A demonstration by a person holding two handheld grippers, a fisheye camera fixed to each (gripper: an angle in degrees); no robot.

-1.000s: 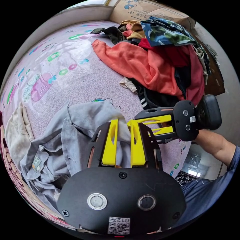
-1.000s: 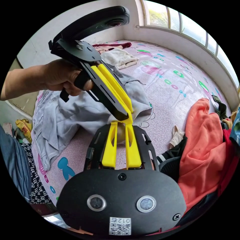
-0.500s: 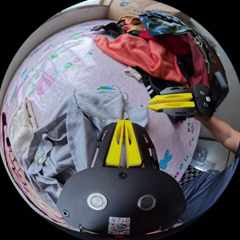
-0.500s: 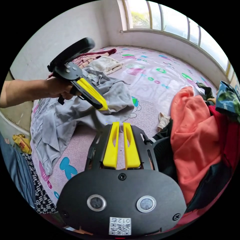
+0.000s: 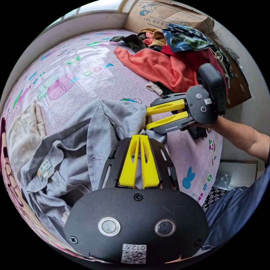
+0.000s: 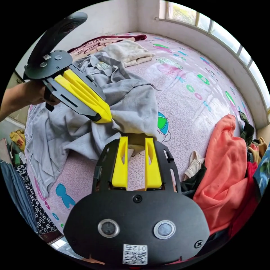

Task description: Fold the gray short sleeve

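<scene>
The gray short-sleeve shirt (image 5: 84, 135) lies crumpled on a pink patterned bed sheet (image 5: 84, 84), its collar label (image 5: 44, 169) toward the view's lower left. My left gripper (image 5: 139, 137) is shut on a raised fold of it. In the right gripper view that same left gripper (image 6: 104, 117) pinches the gray shirt (image 6: 132, 101) from the left. My right gripper (image 6: 135, 139) is open, its jaws standing on either side of the shirt's hanging edge. From the left gripper view, the right gripper (image 5: 146, 120) comes in from the right, jaws spread at the same fold.
A pile of clothes with an orange sweatshirt (image 5: 157, 66) and a camouflage garment (image 5: 185, 36) sits against a cardboard box (image 5: 168, 14). A cream cloth (image 6: 129, 53) lies farther along the bed. A window (image 6: 213, 31) runs along the wall. The person's forearm (image 5: 242, 137) reaches in.
The left gripper closed on the shirt fold a second ago and holds it. The right gripper pulled away, nearly shut, then came back to the fold with its jaws spread.
</scene>
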